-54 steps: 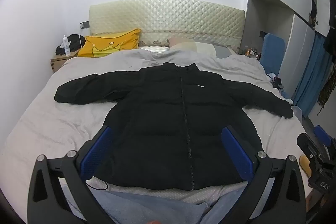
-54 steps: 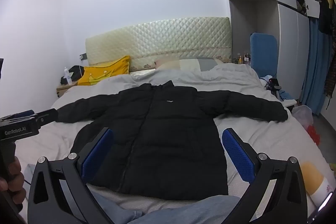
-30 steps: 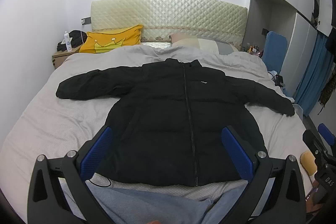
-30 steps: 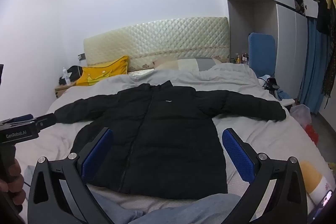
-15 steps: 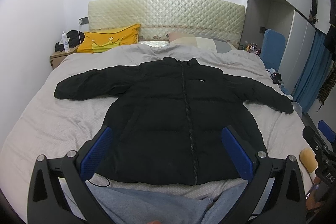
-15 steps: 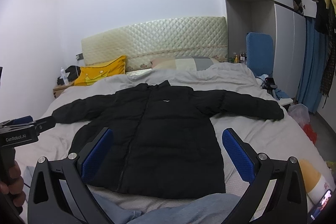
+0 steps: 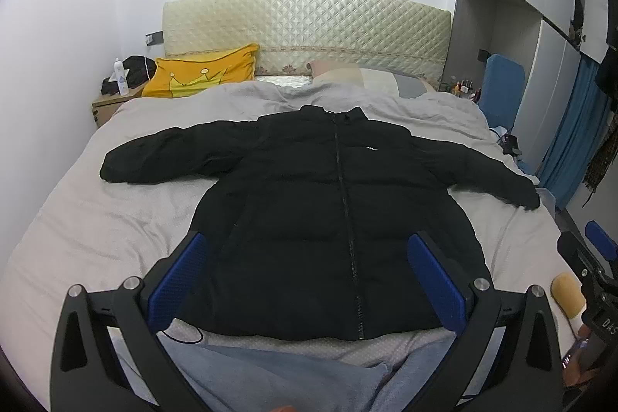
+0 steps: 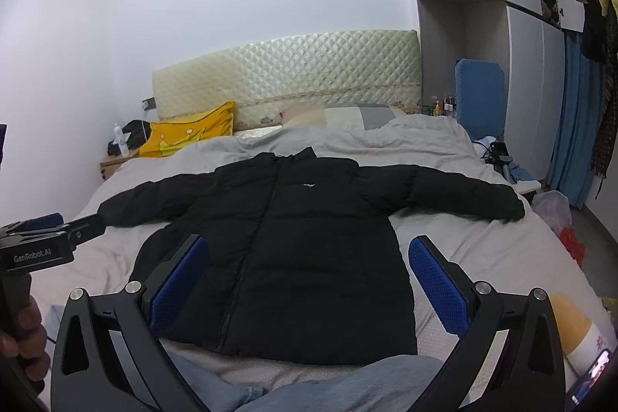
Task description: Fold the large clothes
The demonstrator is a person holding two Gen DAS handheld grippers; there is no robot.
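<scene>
Black jacket point(image 7: 332, 219) lies flat ahead of our left gripper point(image 7: 309, 280) and right gripper point(image 8: 309, 280), both spread and empty; slippery padding may slip from a shallow pinch.

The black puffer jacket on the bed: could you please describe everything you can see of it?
The black puffer jacket lies flat and face up on the grey bedcover, collar toward the headboard, hem toward the camera. It looks quilted and padded, zipped closed down the front, with a small white logo on the chest. Both sleeves are spread out sideways. Nothing is folded yet, and neither gripper touches it.
</scene>
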